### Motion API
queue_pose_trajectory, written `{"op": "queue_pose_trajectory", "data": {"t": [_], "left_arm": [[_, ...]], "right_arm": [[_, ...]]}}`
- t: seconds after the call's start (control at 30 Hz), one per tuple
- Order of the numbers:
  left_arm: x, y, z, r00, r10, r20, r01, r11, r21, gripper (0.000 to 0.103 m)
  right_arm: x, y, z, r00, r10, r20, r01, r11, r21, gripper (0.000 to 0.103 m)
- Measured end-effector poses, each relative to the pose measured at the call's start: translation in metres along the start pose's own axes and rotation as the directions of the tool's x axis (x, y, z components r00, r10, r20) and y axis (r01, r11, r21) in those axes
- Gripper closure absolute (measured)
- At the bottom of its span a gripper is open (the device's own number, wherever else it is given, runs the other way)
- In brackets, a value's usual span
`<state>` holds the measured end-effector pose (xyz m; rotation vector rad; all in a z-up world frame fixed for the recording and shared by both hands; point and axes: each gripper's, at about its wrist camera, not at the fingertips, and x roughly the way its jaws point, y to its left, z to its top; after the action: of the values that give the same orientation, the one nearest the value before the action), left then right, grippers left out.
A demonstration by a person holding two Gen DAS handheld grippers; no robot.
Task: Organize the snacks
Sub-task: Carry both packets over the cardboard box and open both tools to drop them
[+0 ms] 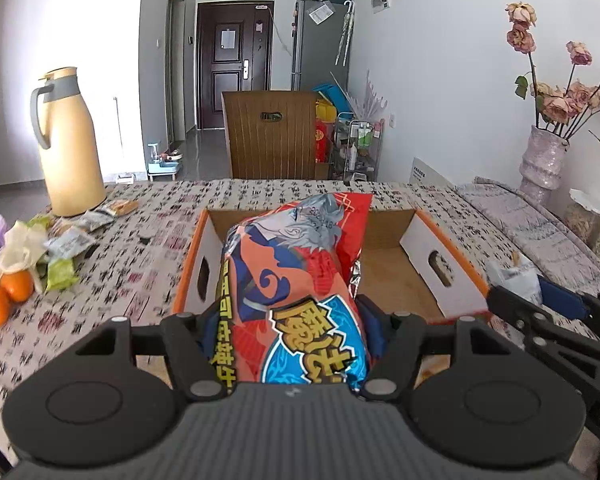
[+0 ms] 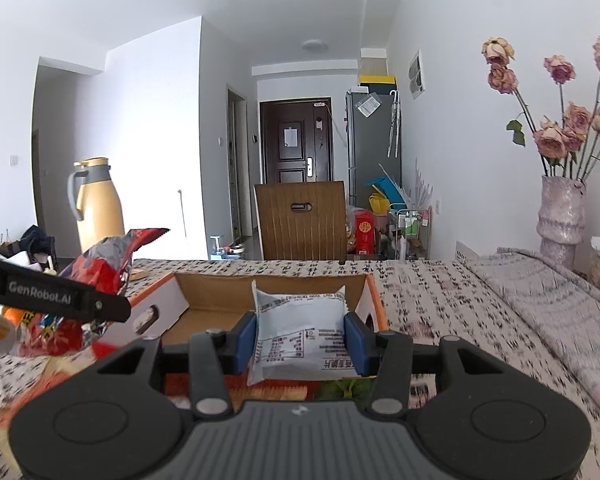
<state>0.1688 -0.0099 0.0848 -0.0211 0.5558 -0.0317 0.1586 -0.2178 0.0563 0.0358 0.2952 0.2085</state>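
My left gripper (image 1: 292, 320) is shut on a big red and blue snack bag (image 1: 296, 276), held lengthwise above the near edge of an open cardboard box (image 1: 440, 256) with orange rims. In the right wrist view my right gripper (image 2: 300, 340) is shut on a small white snack packet (image 2: 300, 328), its blue pads (image 2: 246, 340) pressing both sides, just in front of the same box (image 2: 160, 308). The left gripper (image 2: 60, 300) and its red bag (image 2: 108, 264) show at the left there. The right gripper (image 1: 548, 300) with its white packet (image 1: 516, 280) shows at the right in the left wrist view.
Loose snack packets (image 1: 72, 240) and oranges (image 1: 4, 296) lie at the table's left, beside a tan thermos jug (image 1: 68, 144). A vase of dried roses (image 2: 560, 216) stands at the right on folded cloth (image 2: 548, 304). A wooden chair back (image 2: 300, 220) rises behind the patterned tablecloth (image 1: 120, 300).
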Motion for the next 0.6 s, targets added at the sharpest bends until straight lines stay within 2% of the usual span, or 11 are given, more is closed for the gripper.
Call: {"op": "queue_pose_trajectory", "data": {"t": [0.3,0.6], "left_arm": [[0.048,0.008,0.028,0.999,0.034,-0.005,-0.034,0.999,-0.041,0.037],[0.09,0.022,0.022,0.996,0.075,-0.039,-0.077,0.995,-0.059,0.037]], "right_arm": [[0.073,0.006,0.025,0.998,0.01,-0.062,-0.01,1.0,-0.011,0.057],[0.116,0.003,0.006,0.988,0.008,-0.155,-0.004,1.0,0.029,0.057]]}}
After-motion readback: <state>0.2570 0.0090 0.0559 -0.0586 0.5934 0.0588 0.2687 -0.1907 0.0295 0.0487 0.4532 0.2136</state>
